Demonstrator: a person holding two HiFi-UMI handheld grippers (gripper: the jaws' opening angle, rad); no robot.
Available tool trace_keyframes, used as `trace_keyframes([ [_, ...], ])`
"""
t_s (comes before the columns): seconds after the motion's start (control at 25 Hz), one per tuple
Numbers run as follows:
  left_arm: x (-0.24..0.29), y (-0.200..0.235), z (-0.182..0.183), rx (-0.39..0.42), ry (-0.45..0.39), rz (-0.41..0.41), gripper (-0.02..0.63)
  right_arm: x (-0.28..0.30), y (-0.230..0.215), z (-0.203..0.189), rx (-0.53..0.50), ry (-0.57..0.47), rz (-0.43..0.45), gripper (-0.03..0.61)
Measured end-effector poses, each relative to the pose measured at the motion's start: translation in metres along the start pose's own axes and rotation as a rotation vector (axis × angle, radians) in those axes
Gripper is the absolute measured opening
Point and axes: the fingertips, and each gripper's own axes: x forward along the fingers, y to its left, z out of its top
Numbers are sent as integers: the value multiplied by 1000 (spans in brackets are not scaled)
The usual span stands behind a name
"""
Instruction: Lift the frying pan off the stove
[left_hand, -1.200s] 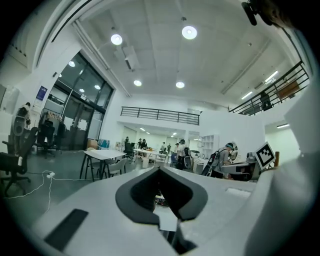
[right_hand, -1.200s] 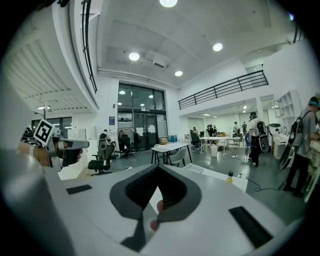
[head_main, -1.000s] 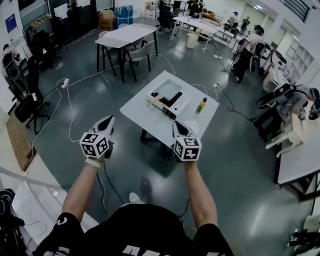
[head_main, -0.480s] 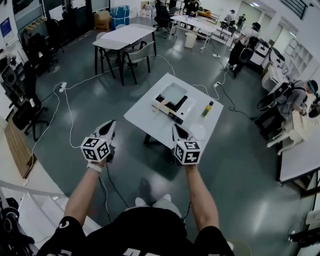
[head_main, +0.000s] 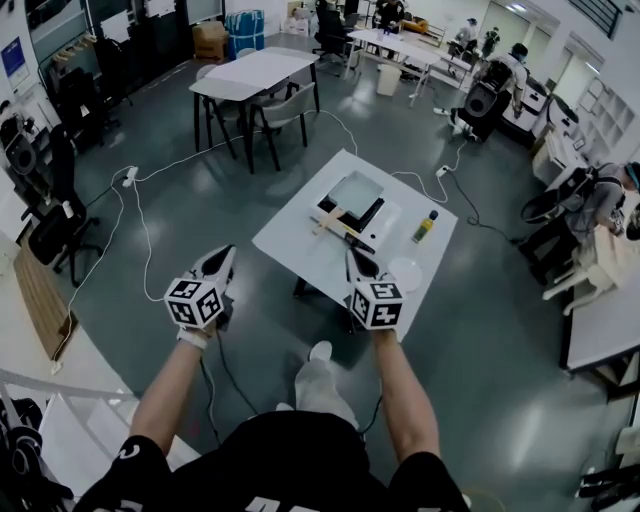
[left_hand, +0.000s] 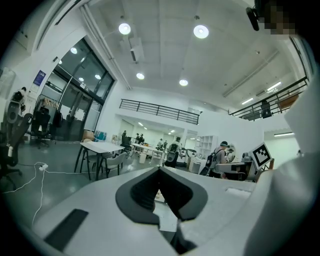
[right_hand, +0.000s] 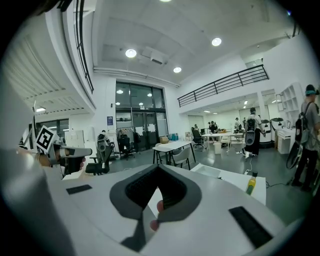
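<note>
The frying pan (head_main: 354, 190) is square and grey with a wooden handle (head_main: 331, 221). It sits on a black stove (head_main: 345, 210) on a white table (head_main: 310, 252) ahead of me in the head view. My left gripper (head_main: 220, 258) hangs shut and empty over the floor, left of the table. Just short of the table's near edge, my right gripper (head_main: 356, 260) is also shut and empty. Both are well short of the pan. In the left gripper view the jaws (left_hand: 161, 172) meet, and the right gripper view shows its jaws (right_hand: 158, 170) shut too.
A yellow bottle (head_main: 427, 226) and a white round dish (head_main: 405, 272) share the table's right side. Cables (head_main: 135, 200) run over the floor at left. Another table with chairs (head_main: 255, 72) stands behind. People work at desks (head_main: 600, 200) on the right.
I have stepped closer to the white table, which now sits nearer and a bit right in the head view. Both grippers moved forward with me and stayed shut.
</note>
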Motion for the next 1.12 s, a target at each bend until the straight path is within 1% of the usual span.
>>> trace_keyframes([
  [0.2, 44, 12, 4, 7, 6, 1, -6, 39, -26, 11, 11, -17, 13, -9],
  [0.52, 143, 29, 26, 24, 10, -18, -6, 112, -85, 33, 25, -18, 20, -9],
  [0.68, 190, 35, 35, 24, 15, -20, -6, 142, -114, 46, 35, -22, 48, -8],
  [0.8, 220, 36, 39, 26, 23, -24, -6, 160, -134, 55, 41, -34, 80, -9],
  [1.12, 291, 27, 41, 59, 43, -32, -6, 194, -189, 64, 26, -31, 79, -8],
])
